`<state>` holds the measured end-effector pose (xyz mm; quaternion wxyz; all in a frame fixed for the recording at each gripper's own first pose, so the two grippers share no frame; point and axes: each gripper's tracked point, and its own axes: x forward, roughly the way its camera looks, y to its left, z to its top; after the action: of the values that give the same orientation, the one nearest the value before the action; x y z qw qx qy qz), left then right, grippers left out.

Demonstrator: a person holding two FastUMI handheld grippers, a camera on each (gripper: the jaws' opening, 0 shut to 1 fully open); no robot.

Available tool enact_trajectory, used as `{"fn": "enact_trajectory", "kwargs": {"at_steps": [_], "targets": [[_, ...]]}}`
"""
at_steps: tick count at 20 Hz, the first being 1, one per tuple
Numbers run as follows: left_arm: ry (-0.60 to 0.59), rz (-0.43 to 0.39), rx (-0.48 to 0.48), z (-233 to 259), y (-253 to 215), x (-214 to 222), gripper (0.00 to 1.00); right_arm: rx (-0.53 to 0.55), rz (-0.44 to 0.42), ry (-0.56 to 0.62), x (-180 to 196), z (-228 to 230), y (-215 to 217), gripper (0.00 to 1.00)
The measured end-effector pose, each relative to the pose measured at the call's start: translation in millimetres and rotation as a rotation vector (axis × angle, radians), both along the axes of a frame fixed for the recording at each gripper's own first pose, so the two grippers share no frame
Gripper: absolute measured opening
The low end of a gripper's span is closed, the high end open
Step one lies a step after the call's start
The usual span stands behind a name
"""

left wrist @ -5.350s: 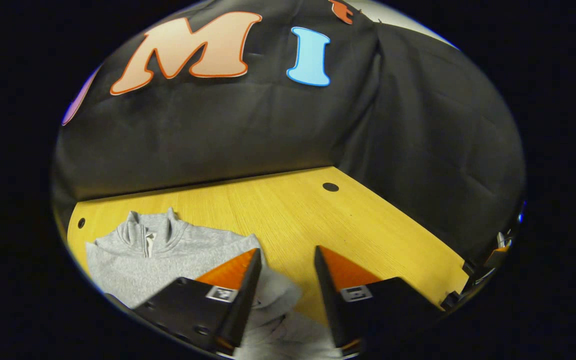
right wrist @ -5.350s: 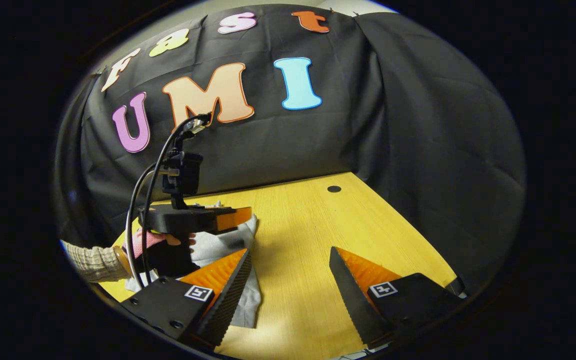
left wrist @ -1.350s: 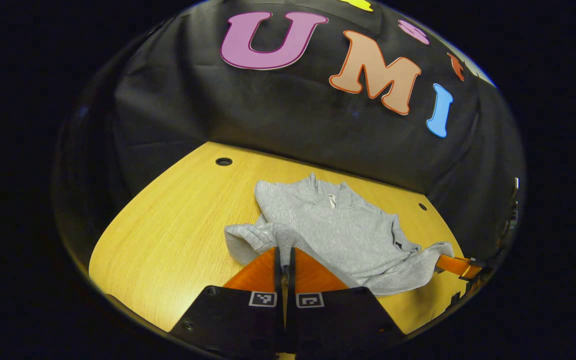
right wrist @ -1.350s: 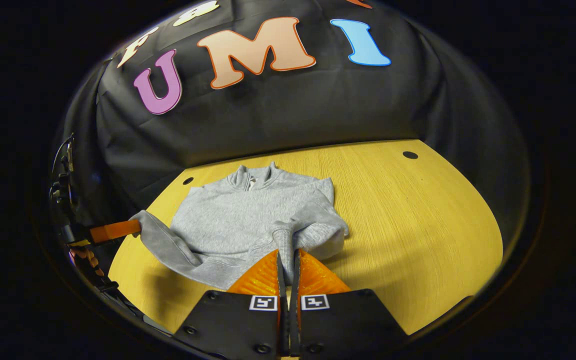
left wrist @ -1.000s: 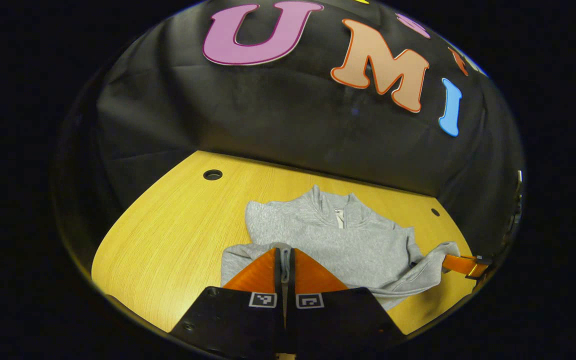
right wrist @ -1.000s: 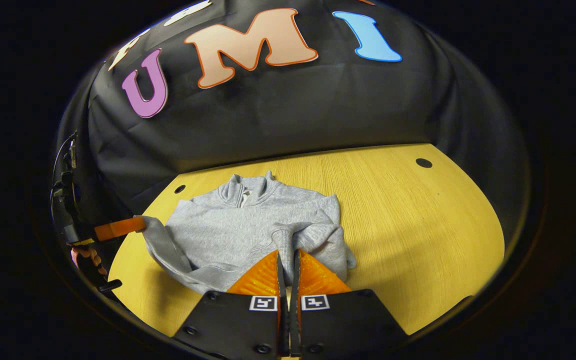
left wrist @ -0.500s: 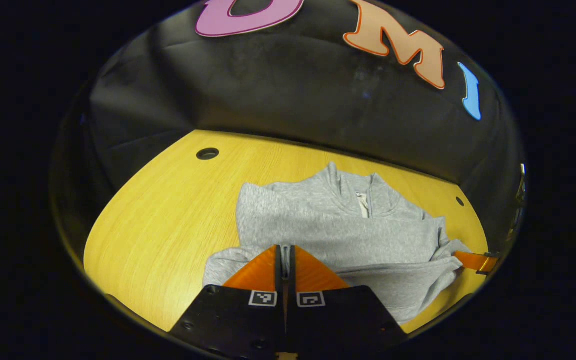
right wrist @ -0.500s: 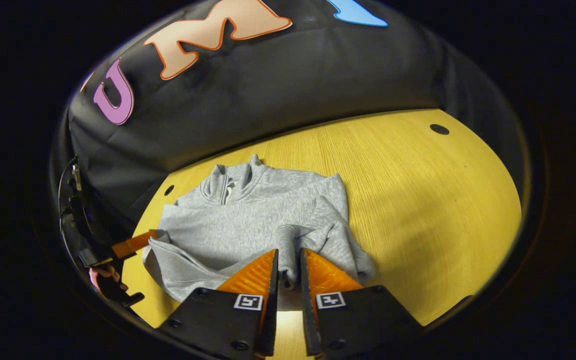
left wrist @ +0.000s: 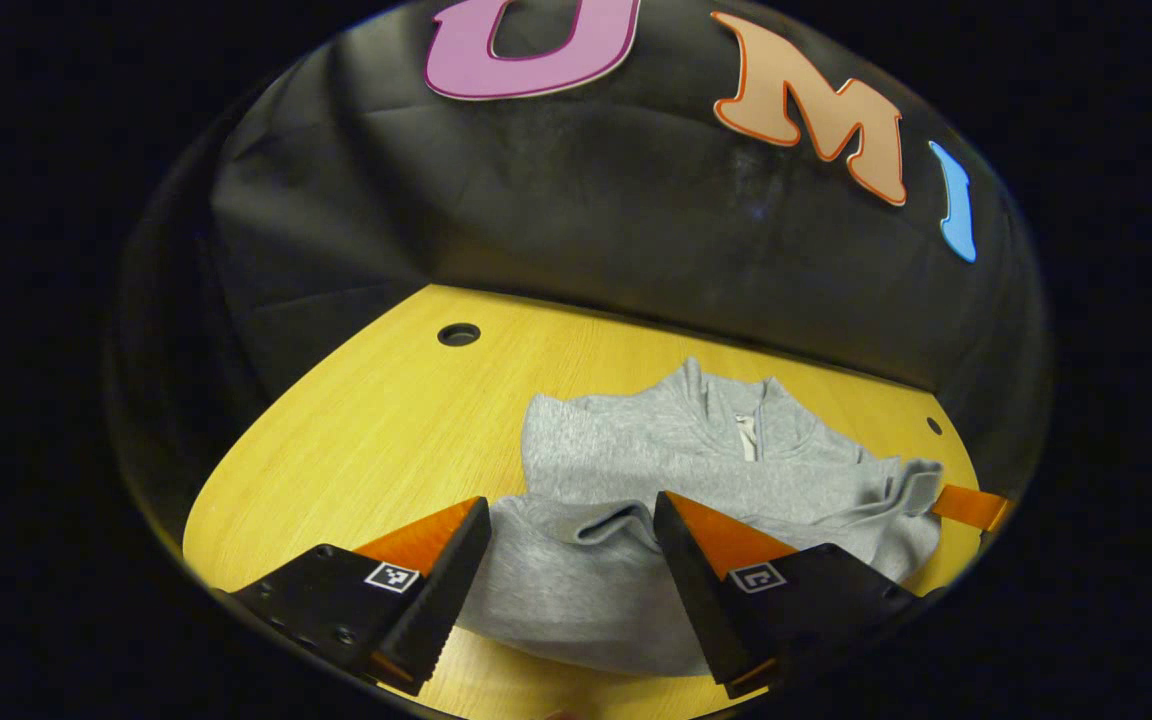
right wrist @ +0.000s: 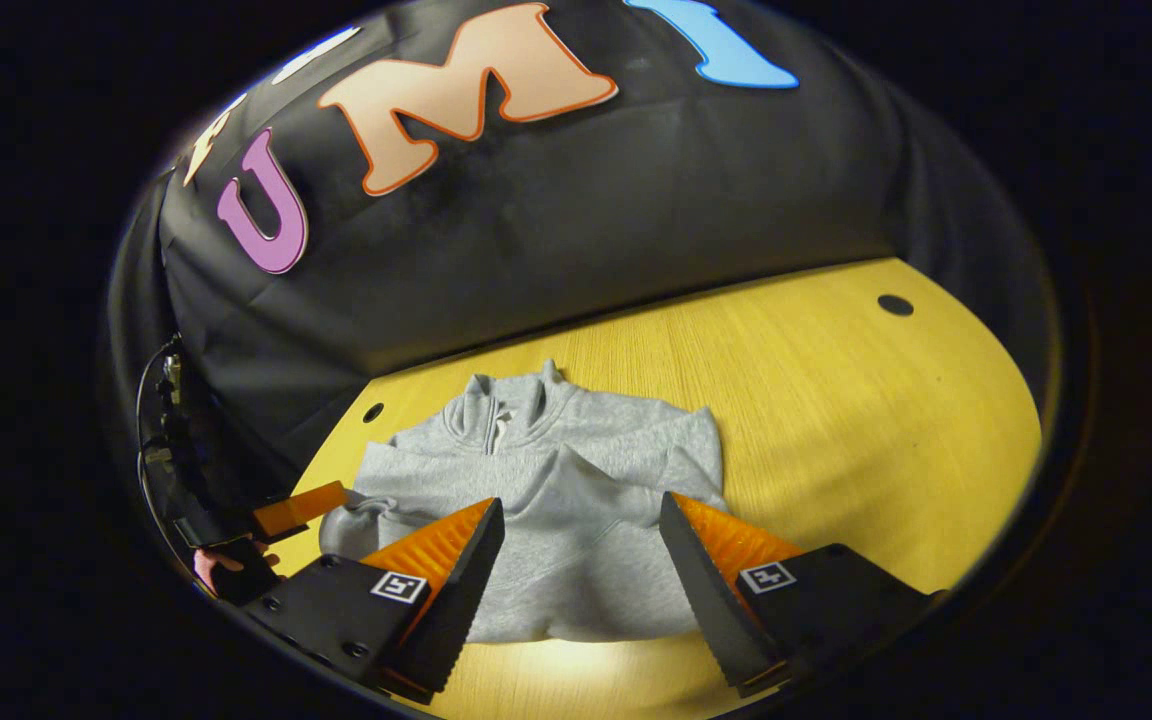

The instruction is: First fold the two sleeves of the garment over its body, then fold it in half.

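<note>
1 garment [right wrist: 576,520], 2 tongs [left wrist: 571,520] [right wrist: 581,520] spread wide.

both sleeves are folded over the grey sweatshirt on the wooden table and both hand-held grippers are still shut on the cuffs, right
Not quite. The sleeves do lie folded over the grey zip-neck sweatshirt on the wooden table, but neither gripper is shut. The left gripper view shows the left hand-held gripper open above the cloth, and the right gripper view shows the right hand-held gripper open too.
</note>
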<state>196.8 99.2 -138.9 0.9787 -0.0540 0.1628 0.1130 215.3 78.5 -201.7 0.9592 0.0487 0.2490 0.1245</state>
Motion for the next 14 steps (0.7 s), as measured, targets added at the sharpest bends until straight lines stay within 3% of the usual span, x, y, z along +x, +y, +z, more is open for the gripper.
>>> {"fn": "enact_trajectory", "kwargs": {"at_steps": [1, 2, 3, 6, 14], "targets": [[-0.019, -0.01, 0.018, 10.3, -1.3, -8.1, 0.96, -0.018, 0.0, -0.027, -2.6, 10.3, -2.0, 0.97], [-0.036, -0.019, 0.033, 20.5, -2.4, -13.8, 0.96, -0.031, -0.002, -0.058, -5.9, 22.9, -3.7, 0.92], [-0.058, -0.033, 0.048, 33.0, -4.6, -23.4, 0.95, -0.039, -0.001, -0.088, -12.4, 35.1, -4.5, 0.97], [-0.099, -0.067, 0.07, 58.3, -15.9, -48.5, 0.95, -0.044, -0.017, -0.138, -32.7, 59.5, -5.4, 0.97], [-0.116, -0.104, 0.089, 74.9, -26.8, -124.2, 0.95, -0.089, 0.008, -0.216, -112.0, 95.5, 5.9, 0.98]]}}
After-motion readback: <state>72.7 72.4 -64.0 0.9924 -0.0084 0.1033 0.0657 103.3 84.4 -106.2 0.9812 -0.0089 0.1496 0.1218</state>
